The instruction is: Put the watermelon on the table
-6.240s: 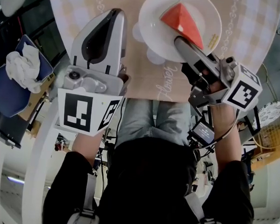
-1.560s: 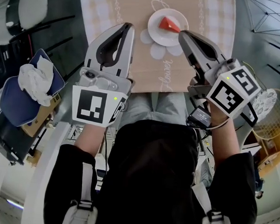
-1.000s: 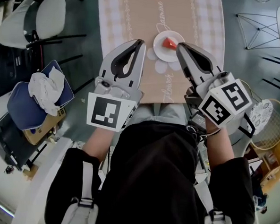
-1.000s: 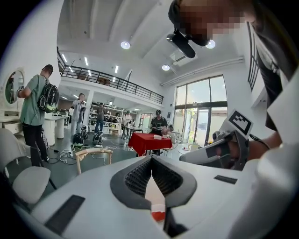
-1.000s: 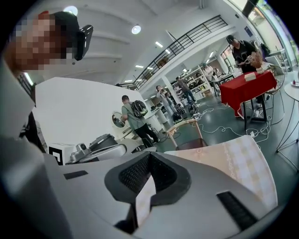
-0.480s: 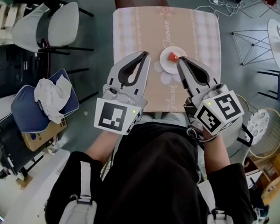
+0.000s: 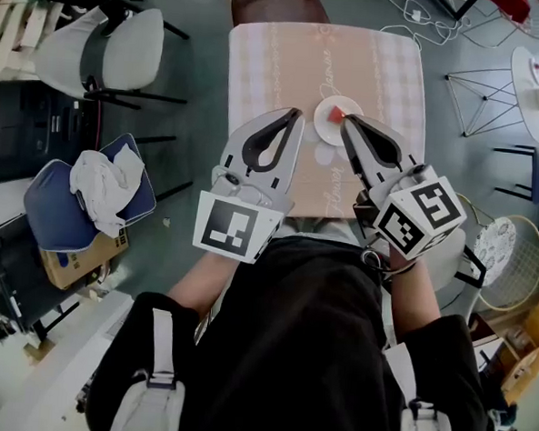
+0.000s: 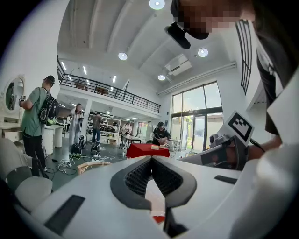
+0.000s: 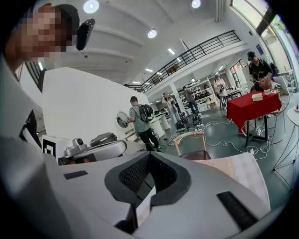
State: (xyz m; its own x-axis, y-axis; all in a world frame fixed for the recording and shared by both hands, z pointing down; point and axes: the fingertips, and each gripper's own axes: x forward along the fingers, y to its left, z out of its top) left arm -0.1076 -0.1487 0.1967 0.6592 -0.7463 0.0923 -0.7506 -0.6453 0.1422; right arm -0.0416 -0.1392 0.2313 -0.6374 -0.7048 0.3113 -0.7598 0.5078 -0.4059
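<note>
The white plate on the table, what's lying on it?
A red watermelon slice lies on the plate. The right gripper covers part of the plate, so that part is hidden.

Watermelon [image 7: 335, 115]: small red wedge, lying flat on a white plate [image 7: 342, 102], toward the plate's left side. Rind can't be made out. Plate sits approx. mid-worktop [image 7: 288, 65], a bit right of centre. Worktop: square, w/ beige cloth, pale checked borders, script lettering down the middle.

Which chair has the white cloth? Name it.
The blue chair under the white cloth, left of the table; the white chair and brown chair carry none.
</note>
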